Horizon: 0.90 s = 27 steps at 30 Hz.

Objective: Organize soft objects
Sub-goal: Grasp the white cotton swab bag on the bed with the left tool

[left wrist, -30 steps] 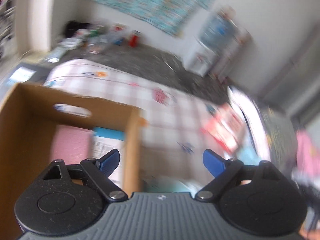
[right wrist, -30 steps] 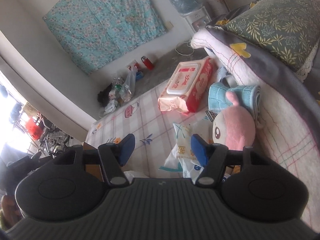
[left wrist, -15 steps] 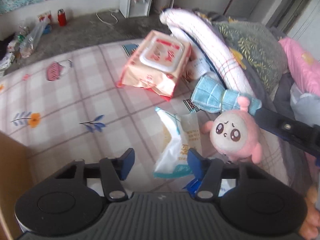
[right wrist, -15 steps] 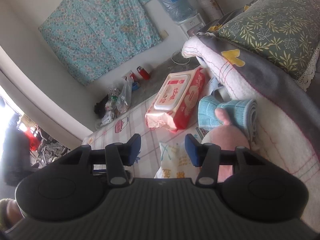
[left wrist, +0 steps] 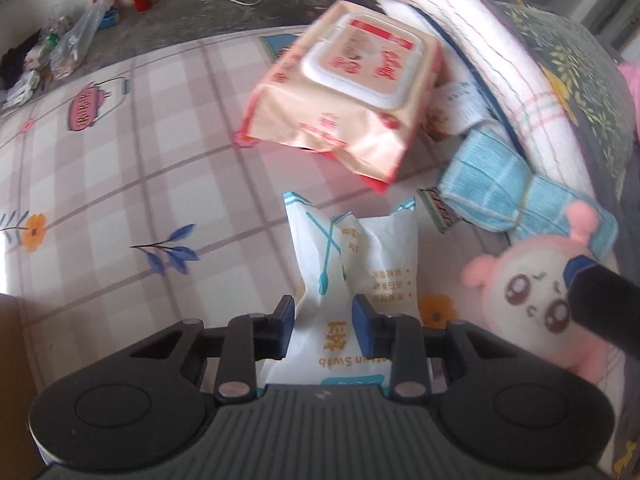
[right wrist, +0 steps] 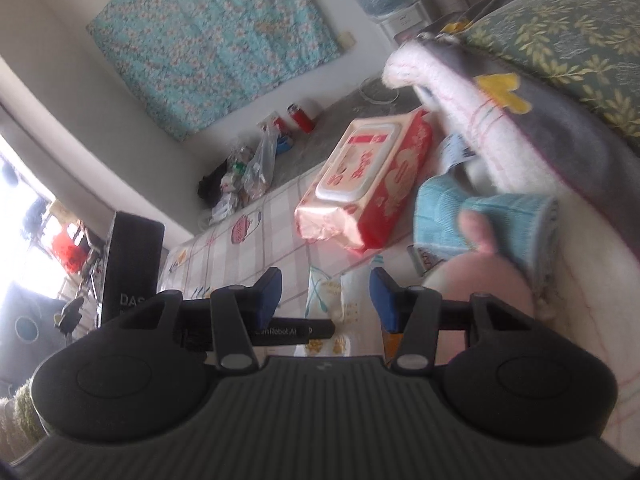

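Swung away from the cardboard box, the left gripper (left wrist: 323, 316) now pinches the white cotton swab pack (left wrist: 352, 276) between its jaws, ready for boxing, while the right gripper (right wrist: 325, 294) hangs unclenched beside the pink plush toy (left wrist: 532, 300).

A white pouch (left wrist: 352, 264) printed with teal swab drawings and yellow lettering is seen at the centre of the left wrist view, between blue finger pads (left wrist: 285, 320) on black arms, and a pink-and-white checked sheet (left wrist: 120, 168) with blue sprigs and an orange flower is spread across the left half. A peach and red wipes pack (left wrist: 344, 88) with a white lid is shown at upper centre, a light blue ribbed towel (left wrist: 504, 188) at right, and a pink plush toy (left wrist: 532, 304) with a cream face and brown eyes at lower right. In the right wrist view a teal floral cloth (right wrist: 212, 36) is hung at upper left, and a dark green pillow (right wrist: 560, 28) patterned with yellow leaves is set at upper right.
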Motion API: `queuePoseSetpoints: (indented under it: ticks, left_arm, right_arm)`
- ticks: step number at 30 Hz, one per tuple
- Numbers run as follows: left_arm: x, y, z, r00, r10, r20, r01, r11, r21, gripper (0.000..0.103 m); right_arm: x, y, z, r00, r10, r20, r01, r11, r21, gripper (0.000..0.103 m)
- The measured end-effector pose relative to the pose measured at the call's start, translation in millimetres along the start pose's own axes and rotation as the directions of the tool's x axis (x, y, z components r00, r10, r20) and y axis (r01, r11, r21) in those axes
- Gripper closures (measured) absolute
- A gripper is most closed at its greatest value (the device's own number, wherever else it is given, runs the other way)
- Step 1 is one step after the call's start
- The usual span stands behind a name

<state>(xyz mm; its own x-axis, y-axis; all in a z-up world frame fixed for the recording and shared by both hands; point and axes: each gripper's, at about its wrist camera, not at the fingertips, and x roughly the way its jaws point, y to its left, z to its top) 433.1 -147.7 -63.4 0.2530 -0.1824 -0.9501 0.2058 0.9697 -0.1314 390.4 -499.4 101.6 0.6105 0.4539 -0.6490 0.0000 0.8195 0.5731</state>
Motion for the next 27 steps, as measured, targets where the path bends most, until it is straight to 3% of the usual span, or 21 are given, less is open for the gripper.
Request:
queuePoseSetpoints:
  ticks: [3, 8, 13, 16, 20, 21, 22, 27]
  left_arm:
    - [-1.6, 19.3, 2.8, 1.000, 0.015, -0.001, -0.015, 0.999, -0.042, 0.070]
    - [-3.5, 54.6, 3.4, 1.000, 0.018, -0.018, -0.021, 0.990, -0.140, 0.059]
    - [-1.7, 84.8, 3.4, 0.999, -0.034, -0.040, 0.024, 0.973, -0.229, 0.048]
    - [-0.1, 91.9, 3.3, 0.997, -0.061, -0.047, 0.046, 0.963, -0.267, 0.047]
    - [1.6, 85.4, 2.8, 0.997, -0.062, -0.038, 0.050, 0.965, -0.257, 0.055]
    - [1.1, 84.0, 3.3, 0.997, -0.066, -0.034, 0.056, 0.965, -0.258, 0.062]
    - [0.1, 82.5, 4.0, 0.997, -0.071, -0.031, 0.060, 0.964, -0.259, 0.069]
    - [-6.0, 74.5, 2.0, 0.999, -0.047, -0.003, 0.045, 0.968, -0.246, 0.078]
  right_arm:
    - [26.4, 9.7, 5.0, 0.998, -0.019, -0.058, 0.018, 1.000, -0.020, 0.053]
    - [79.1, 20.8, 4.7, 0.981, -0.079, -0.177, 0.067, 0.995, -0.069, 0.053]
    - [121.3, 20.1, -4.0, 0.951, -0.084, -0.297, 0.066, 0.995, -0.070, 0.054]
    - [137.3, 18.8, -10.3, 0.936, -0.057, -0.346, 0.043, 0.998, -0.046, 0.056]
    - [152.7, 17.1, -15.6, 0.916, -0.004, -0.402, 0.003, 1.000, -0.003, 0.073]
    - [155.2, 17.8, -16.4, 0.911, 0.007, -0.412, -0.006, 1.000, 0.003, 0.074]
    - [156.3, 19.4, -16.7, 0.911, 0.009, -0.412, -0.010, 1.000, -0.001, 0.075]
    - [155.9, 25.3, -19.4, 0.921, 0.021, -0.390, -0.022, 1.000, 0.002, 0.079]
